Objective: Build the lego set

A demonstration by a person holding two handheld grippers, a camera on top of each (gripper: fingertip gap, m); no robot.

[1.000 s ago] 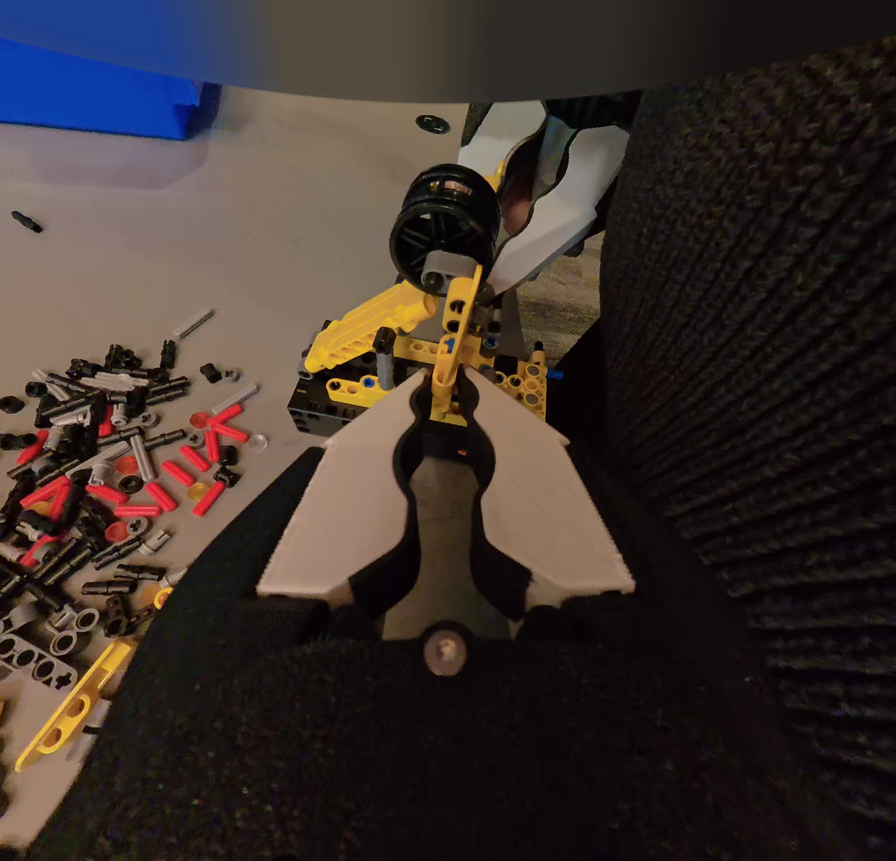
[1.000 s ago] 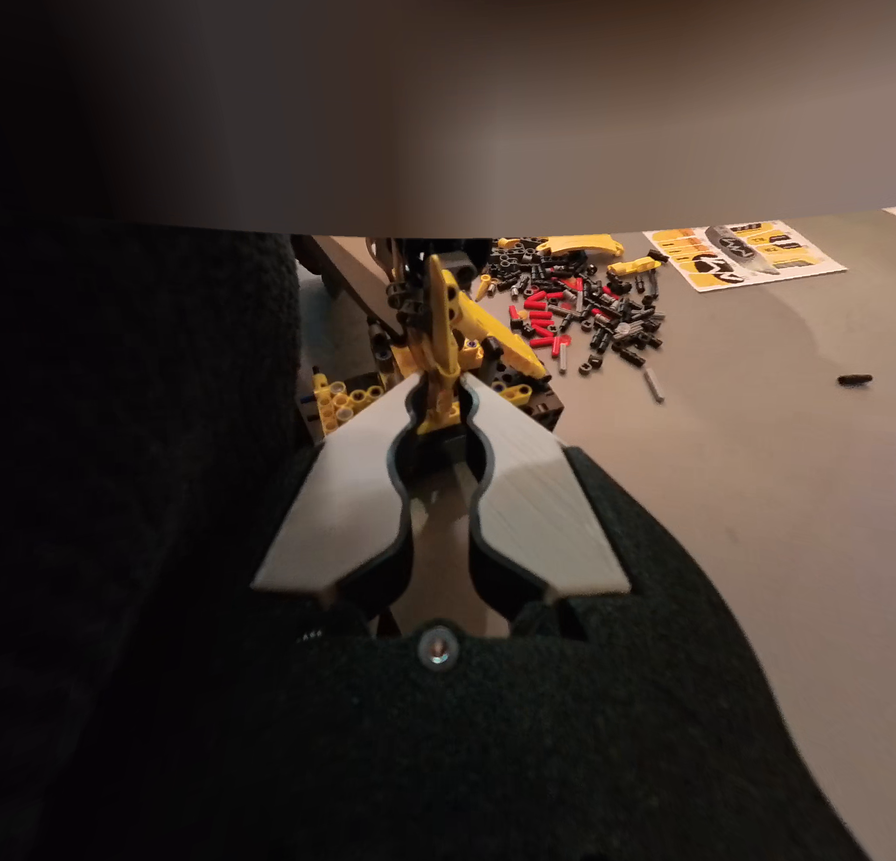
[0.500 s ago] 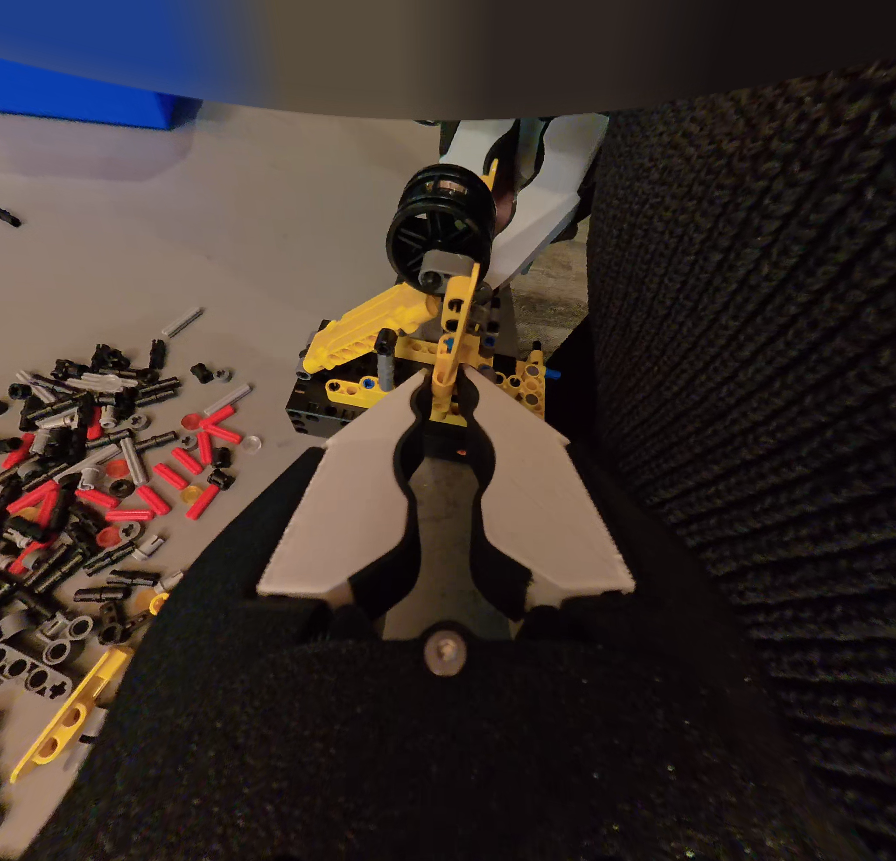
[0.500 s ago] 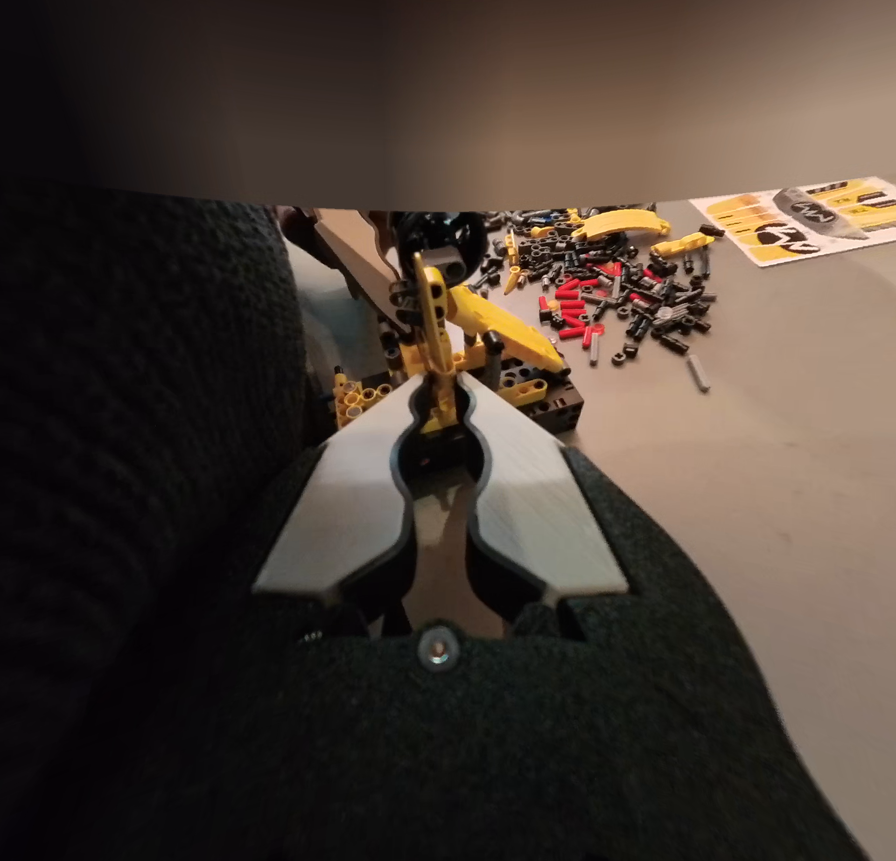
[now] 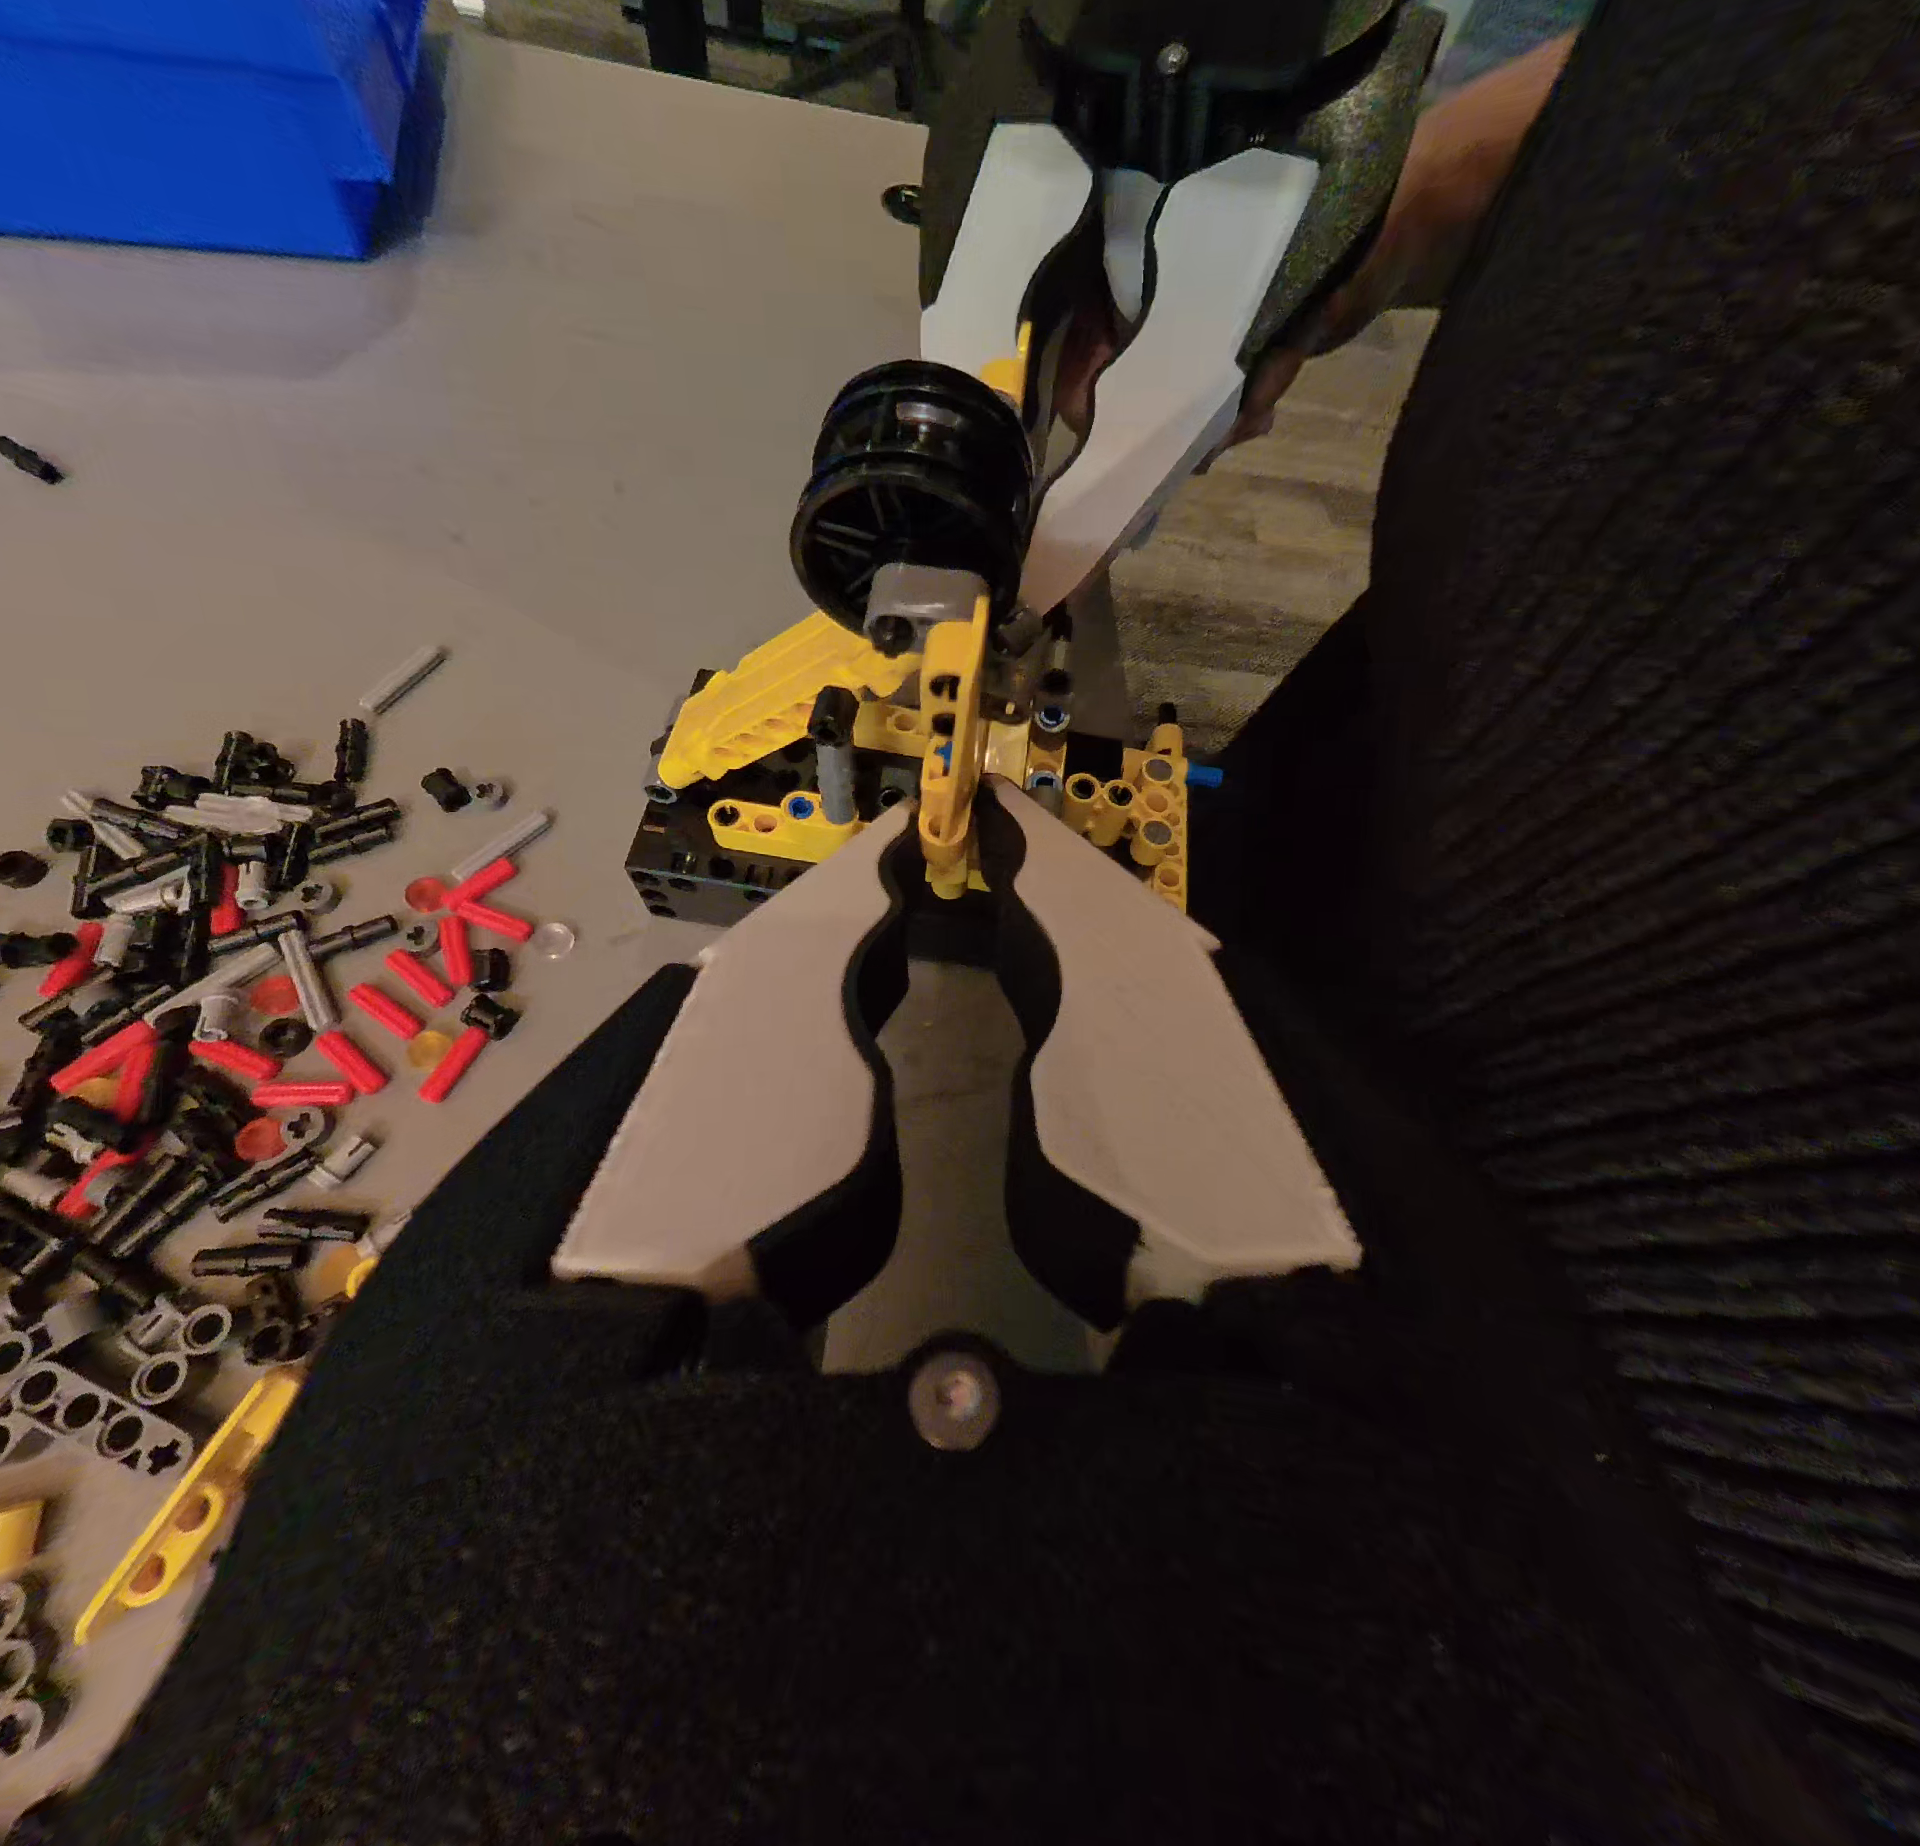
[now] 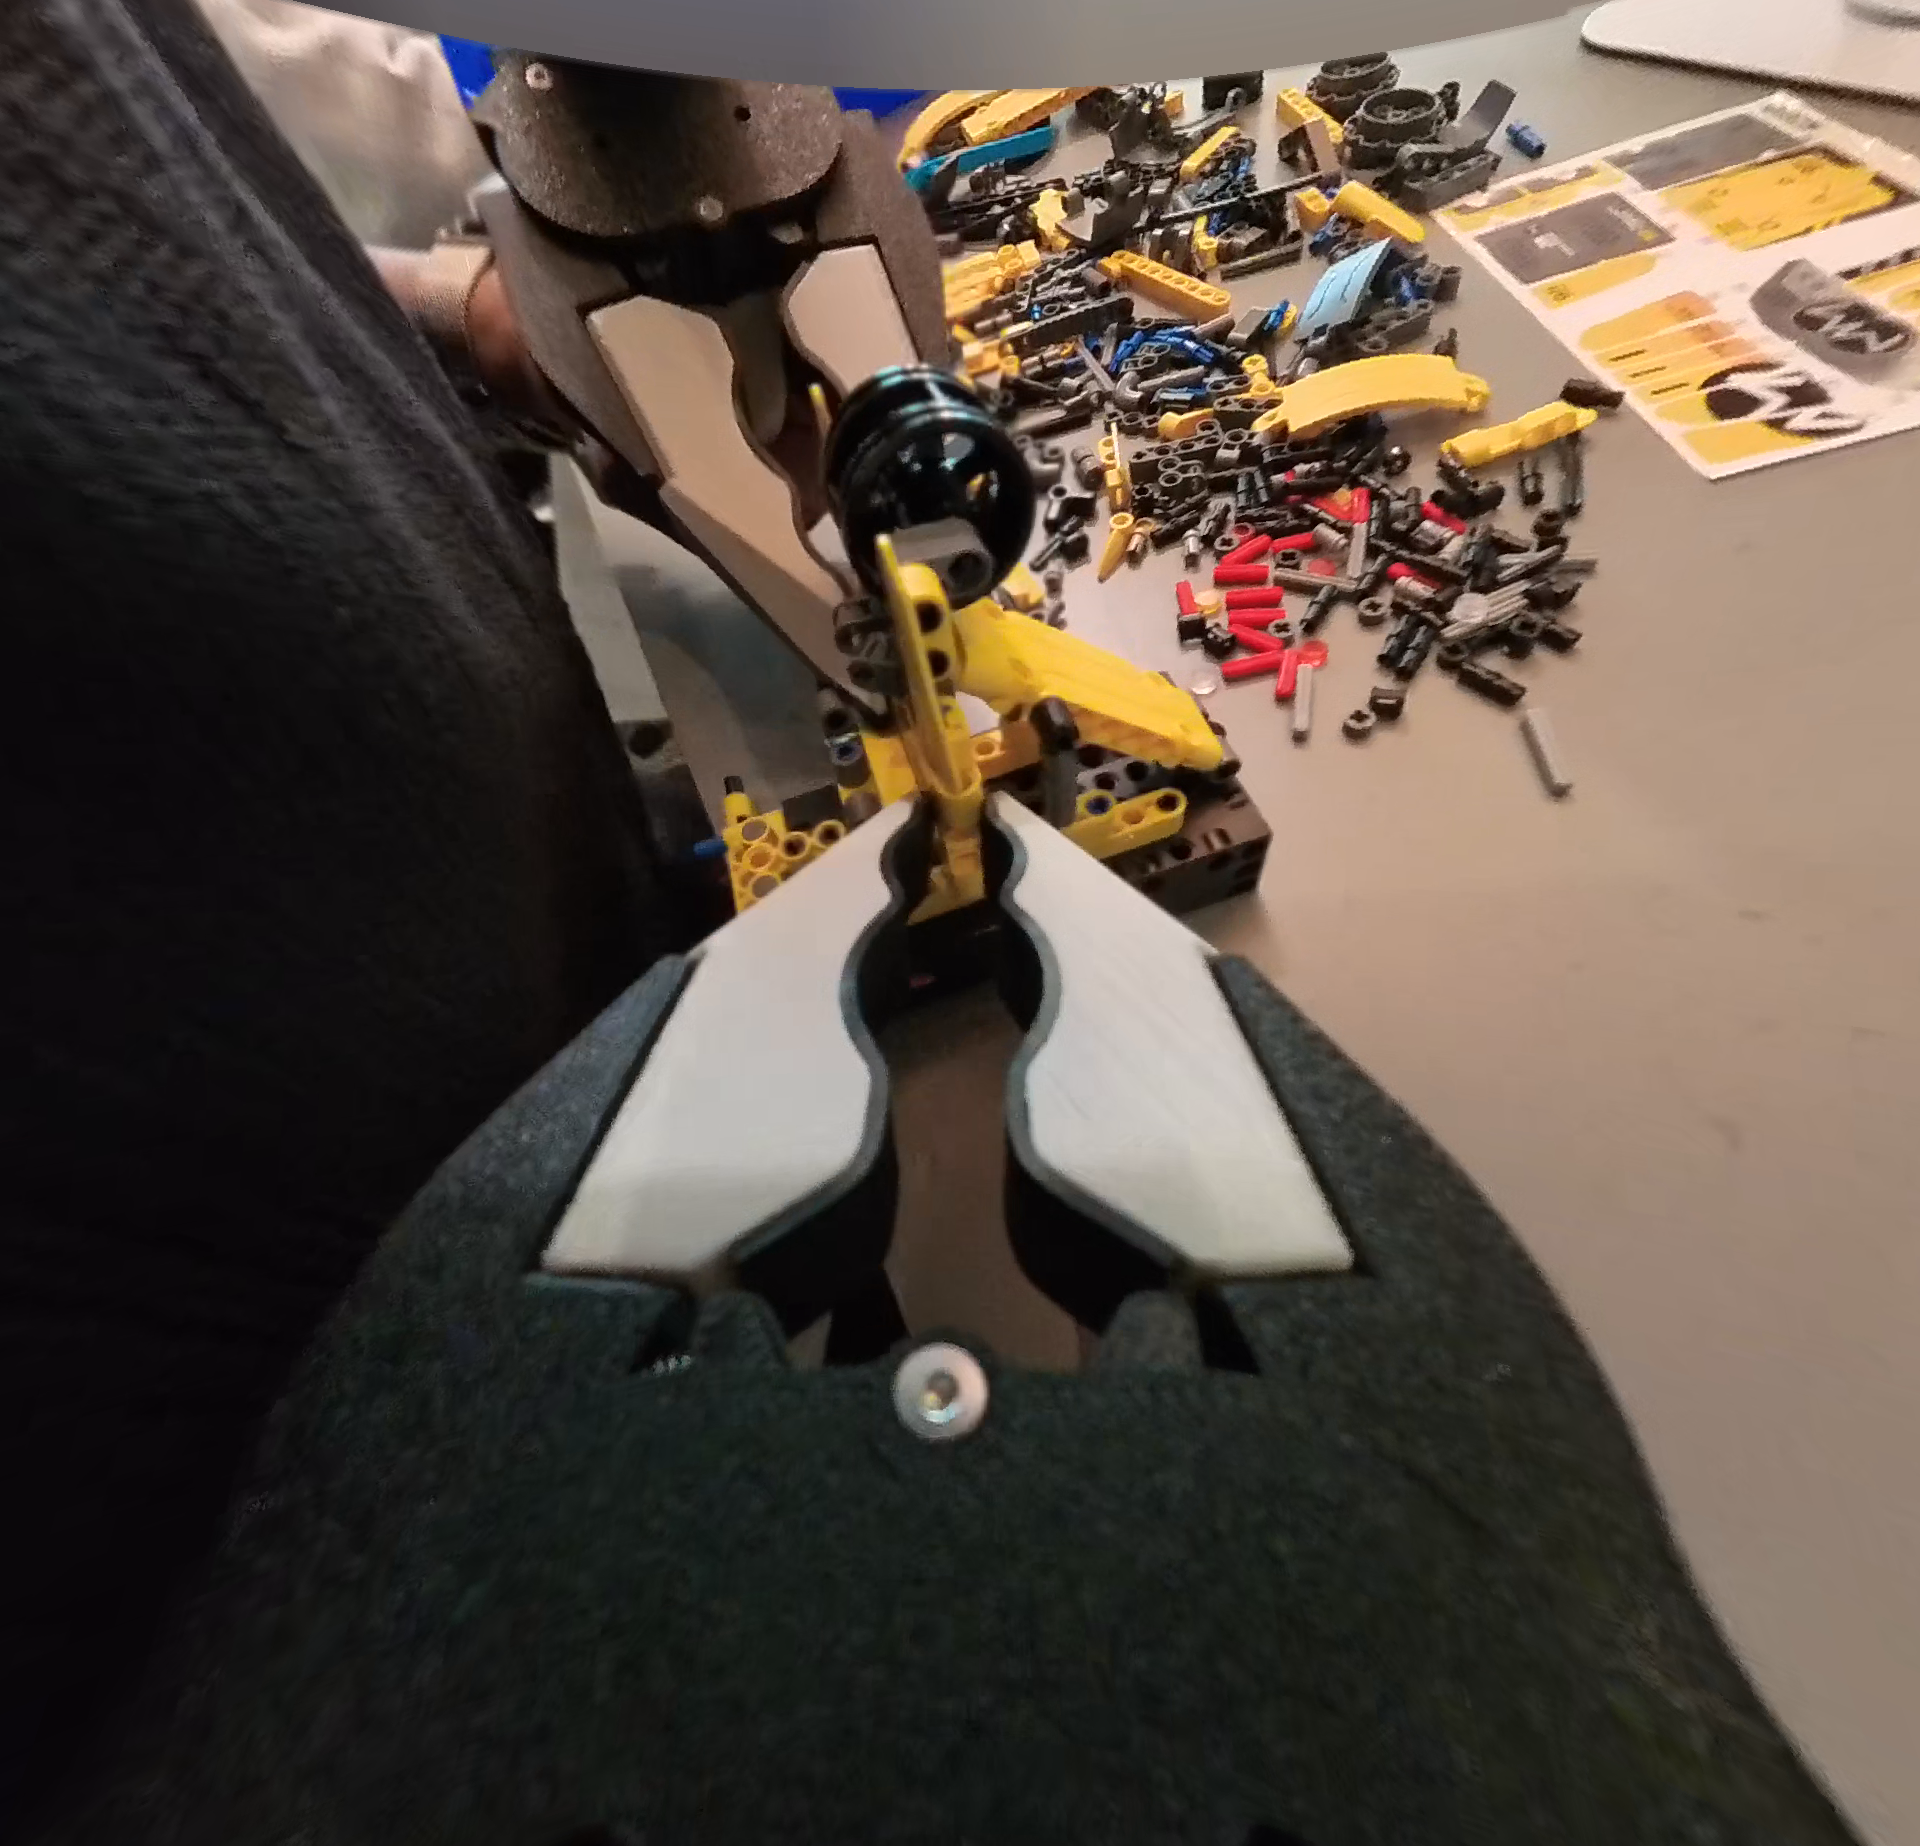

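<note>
Yellow beam (image 5: 951, 747) stands upright on a half-built yellow-and-black brick model (image 5: 914, 820) at the near desk edge. Both tongs are pinched shut on it: the left tongs (image 5: 954, 828) grip its lower end, and the right tongs (image 6: 951, 830) do likewise from the opposite side. A black wheel hub (image 5: 914, 492) sits at the beam's top. Loose red, black and grey pins (image 5: 260, 965) lie scattered left of it on the grey desk (image 5: 582, 362); a blue bin (image 5: 208, 82) stands far left, a sticker sheet (image 6: 1704, 290) far right.
</note>
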